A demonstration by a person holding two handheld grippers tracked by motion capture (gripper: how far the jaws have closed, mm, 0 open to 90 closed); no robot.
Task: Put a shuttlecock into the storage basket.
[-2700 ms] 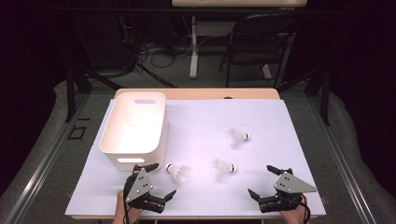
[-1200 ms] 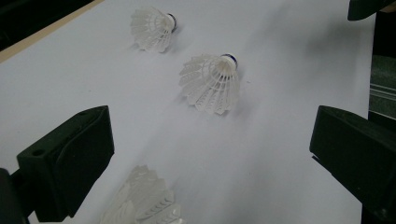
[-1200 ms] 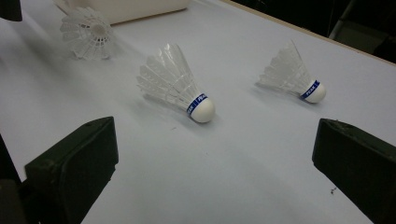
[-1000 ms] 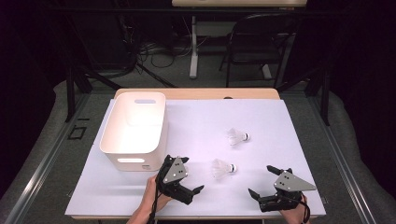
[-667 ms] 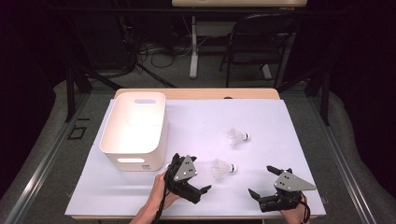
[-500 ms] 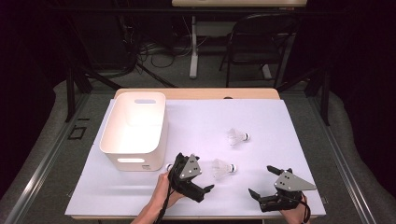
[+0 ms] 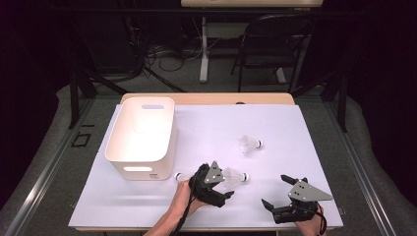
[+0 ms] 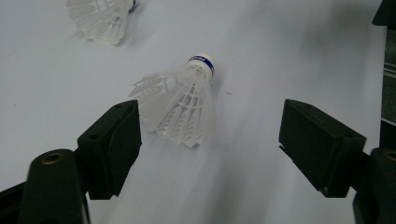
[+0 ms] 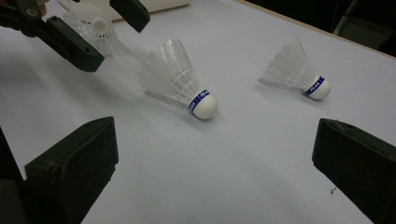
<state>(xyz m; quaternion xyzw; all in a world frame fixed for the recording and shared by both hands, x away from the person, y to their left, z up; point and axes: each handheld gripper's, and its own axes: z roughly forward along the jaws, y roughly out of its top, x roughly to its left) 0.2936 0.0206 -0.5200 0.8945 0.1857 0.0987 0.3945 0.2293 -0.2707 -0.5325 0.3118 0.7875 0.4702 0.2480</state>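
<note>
We are working over the white table sheet (image 7: 305, 128), with the white bin (image 7: 142, 135) sitting at centre left of the high view. Our left gripper (image 7: 216, 189), jaws spread wide, is closing in on the middle shuttlecock (image 8: 180, 105), which is lying on its side at lower centre. The right gripper (image 7: 282, 196) is waiting lower right, jaws apart too. We judge the shuttlecock featherlight, its skirt crushable; the firm cork end (image 8: 203, 63) is likely giving the safest grip.

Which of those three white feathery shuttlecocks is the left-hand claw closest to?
The middle white plastic shuttlecock with the blue band, lying right before the open left gripper. One shuttlecock lies farther up the table; another lies beside the white plastic bin.
</note>
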